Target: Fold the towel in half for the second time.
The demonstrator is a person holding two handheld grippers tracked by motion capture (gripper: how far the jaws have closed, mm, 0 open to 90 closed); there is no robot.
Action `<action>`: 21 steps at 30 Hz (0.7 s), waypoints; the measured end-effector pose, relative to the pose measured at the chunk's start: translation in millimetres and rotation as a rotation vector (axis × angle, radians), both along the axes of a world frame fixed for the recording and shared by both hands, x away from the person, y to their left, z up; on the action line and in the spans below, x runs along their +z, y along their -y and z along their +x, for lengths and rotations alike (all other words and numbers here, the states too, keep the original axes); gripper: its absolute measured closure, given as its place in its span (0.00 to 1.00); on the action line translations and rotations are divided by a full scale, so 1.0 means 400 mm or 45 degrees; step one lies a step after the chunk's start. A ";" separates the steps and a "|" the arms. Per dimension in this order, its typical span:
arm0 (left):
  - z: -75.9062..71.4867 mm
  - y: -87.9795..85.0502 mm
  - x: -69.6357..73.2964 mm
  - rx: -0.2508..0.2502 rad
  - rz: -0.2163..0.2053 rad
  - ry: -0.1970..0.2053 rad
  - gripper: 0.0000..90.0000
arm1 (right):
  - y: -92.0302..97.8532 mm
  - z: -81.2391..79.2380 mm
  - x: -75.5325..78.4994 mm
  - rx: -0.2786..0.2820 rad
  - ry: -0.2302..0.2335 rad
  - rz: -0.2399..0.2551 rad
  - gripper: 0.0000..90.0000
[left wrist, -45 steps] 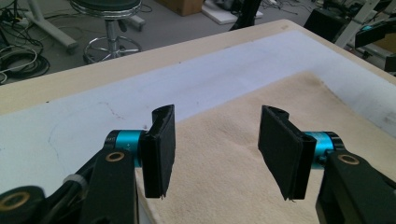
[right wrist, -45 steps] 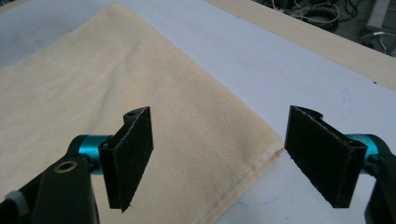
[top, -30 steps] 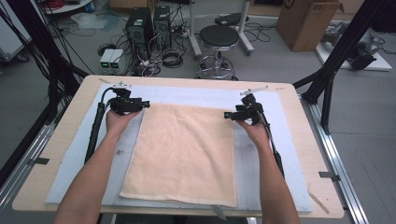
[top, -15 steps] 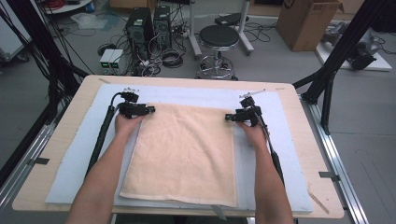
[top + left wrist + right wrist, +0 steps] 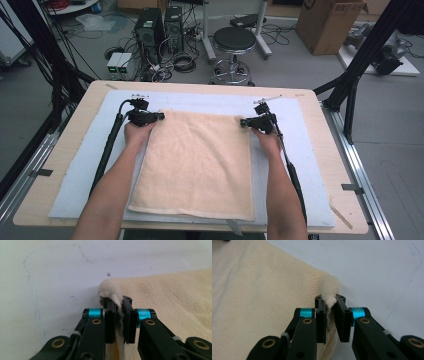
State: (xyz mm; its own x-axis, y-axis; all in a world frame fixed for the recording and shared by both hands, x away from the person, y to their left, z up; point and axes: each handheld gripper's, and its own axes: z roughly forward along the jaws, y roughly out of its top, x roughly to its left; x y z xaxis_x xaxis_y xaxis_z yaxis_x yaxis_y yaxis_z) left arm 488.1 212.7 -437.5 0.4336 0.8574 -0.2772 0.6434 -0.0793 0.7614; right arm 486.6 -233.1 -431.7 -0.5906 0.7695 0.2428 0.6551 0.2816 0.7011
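Left hand-held gripper [image 5: 119, 315]: its jaws have just been closing and now pinch the far-left corner of the towel [image 5: 200, 165], the pile bunched up into a small peak between the pads. I see this plainly in the left gripper view; from the high view I can make out that gripper [image 5: 159, 116] at the corner, but not the cloth between the jaws.

Right hand-held gripper [image 5: 331, 315]: its jaws have likewise just been closing and now clamp the far-right corner, again with a raised tuft of cloth standing above the pads. The right gripper view shows one pad set slightly askew against the fold. In the high view this gripper [image 5: 245, 121] sits at the towel's other far corner, jaws pointing inward toward the left one.

Towel position: I note from the high view that it lies flat and spread on a pale blue mat [image 5: 75, 175], which covers most of the worktop [image 5: 325, 110]. Its near edge lies close to the mat's near edge. The two far corners are the only lifted parts; the rest rests on the mat.

The high view alone gives me the forearms coming in from below, a cable [image 5: 107, 150] running along the left arm, and the floor beyond the worktop with a stool [image 5: 234, 42] and computer cases [image 5: 160, 25]. The gripper views add faint blue pen marks [image 5: 30, 282] on the mat surface.
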 end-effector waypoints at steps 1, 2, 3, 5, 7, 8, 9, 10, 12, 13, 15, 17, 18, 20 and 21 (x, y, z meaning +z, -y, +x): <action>-0.001 -0.002 0.006 -0.002 -0.008 0.012 0.92 | 0.000 0.000 0.005 0.002 0.008 0.003 0.91; -0.002 -0.003 0.011 0.003 -0.011 0.019 0.92 | 0.001 0.000 0.013 0.004 0.021 0.010 0.91; -0.003 -0.005 0.015 0.004 -0.019 0.031 0.92 | 0.001 0.000 0.019 0.009 0.039 0.013 0.91; -0.004 -0.011 0.027 0.008 -0.046 0.053 0.92 | 0.002 -0.001 0.031 0.008 0.063 0.014 0.91; -0.006 -0.016 0.037 0.014 -0.055 0.077 0.92 | 0.004 -0.003 0.042 0.006 0.078 0.025 0.91; -0.007 -0.018 0.042 0.018 -0.066 0.085 0.92 | 0.005 -0.003 0.046 0.005 0.084 0.030 0.91; -0.008 -0.020 0.047 0.017 -0.073 0.096 0.92 | 0.007 -0.003 0.051 0.003 0.081 0.034 0.91; -0.009 -0.021 0.053 0.024 -0.080 0.111 0.92 | 0.007 0.001 0.057 0.005 0.069 0.039 0.91; -0.010 -0.027 0.066 0.027 -0.077 0.128 0.92 | -0.001 0.004 0.079 0.018 0.086 0.026 0.92; -0.009 -0.031 0.075 0.025 -0.072 0.137 0.92 | -0.006 0.006 0.093 0.030 0.104 0.018 0.92; -0.008 -0.041 0.099 0.026 -0.081 0.165 0.92 | -0.013 0.012 0.128 0.050 0.145 0.011 0.92; -0.006 -0.049 0.134 0.022 -0.100 0.209 0.92 | -0.015 0.020 0.160 0.056 0.169 0.008 0.91; -0.005 -0.052 0.148 0.018 -0.099 0.233 0.92 | -0.016 0.020 0.176 0.051 0.187 0.018 0.92; -0.004 -0.059 0.172 0.008 -0.106 0.255 0.92 | -0.015 0.023 0.206 0.054 0.219 0.036 0.91; -0.005 -0.062 0.180 0.003 -0.110 0.266 0.92 | -0.016 0.021 0.218 0.054 0.232 0.043 0.91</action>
State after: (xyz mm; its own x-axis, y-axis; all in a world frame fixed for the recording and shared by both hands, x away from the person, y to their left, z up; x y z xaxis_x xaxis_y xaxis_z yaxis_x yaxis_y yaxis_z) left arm 485.9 237.4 -365.4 0.4873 0.8355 -0.2540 0.4713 -0.0068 0.8820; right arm 495.1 -226.7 -344.5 -0.6589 0.7362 0.1544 0.5045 0.2803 0.8167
